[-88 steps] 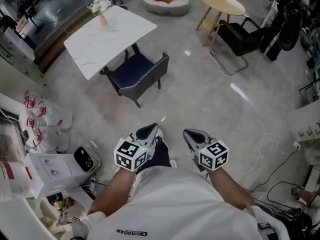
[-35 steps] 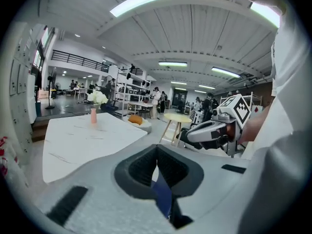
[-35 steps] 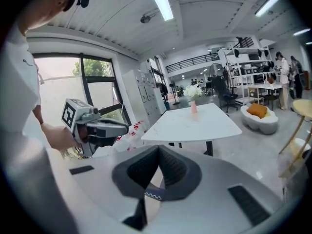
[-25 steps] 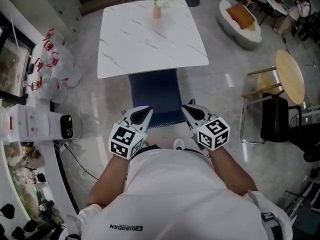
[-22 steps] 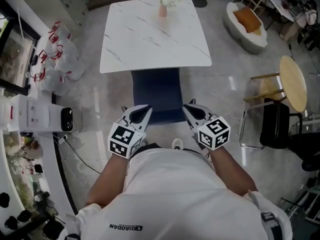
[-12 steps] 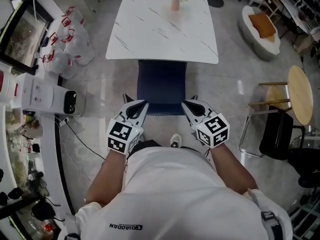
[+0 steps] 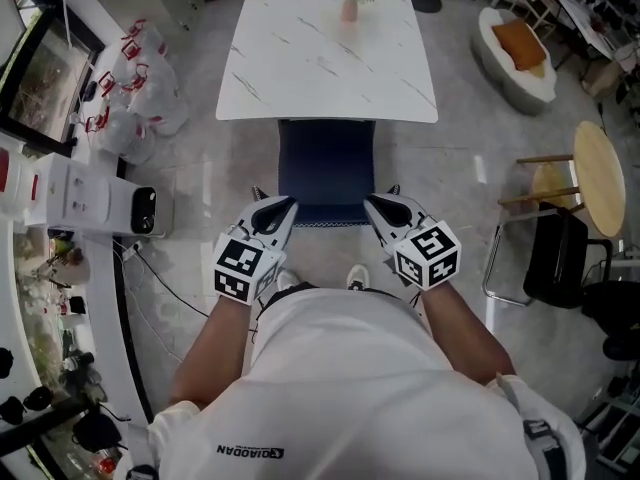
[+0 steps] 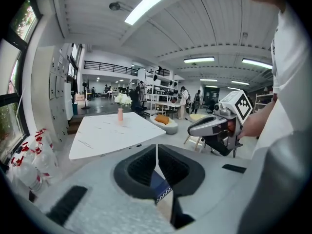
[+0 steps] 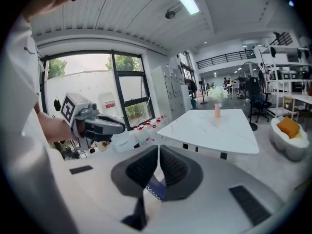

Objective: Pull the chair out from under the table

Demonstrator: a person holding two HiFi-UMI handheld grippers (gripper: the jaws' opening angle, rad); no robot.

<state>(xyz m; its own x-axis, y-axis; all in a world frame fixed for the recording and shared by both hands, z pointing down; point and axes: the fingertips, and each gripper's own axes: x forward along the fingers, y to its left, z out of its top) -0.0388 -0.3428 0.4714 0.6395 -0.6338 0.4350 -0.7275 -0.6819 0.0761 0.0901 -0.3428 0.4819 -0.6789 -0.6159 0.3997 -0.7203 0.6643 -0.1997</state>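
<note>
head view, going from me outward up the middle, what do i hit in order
left gripper and right gripper, level with each other → chair → table → vase at the table's far edge

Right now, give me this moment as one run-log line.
phase: pre-grasp | left gripper: shut, above chair back | right gripper: shut, above chair back | chair: partly under table, not yet pulled
</note>
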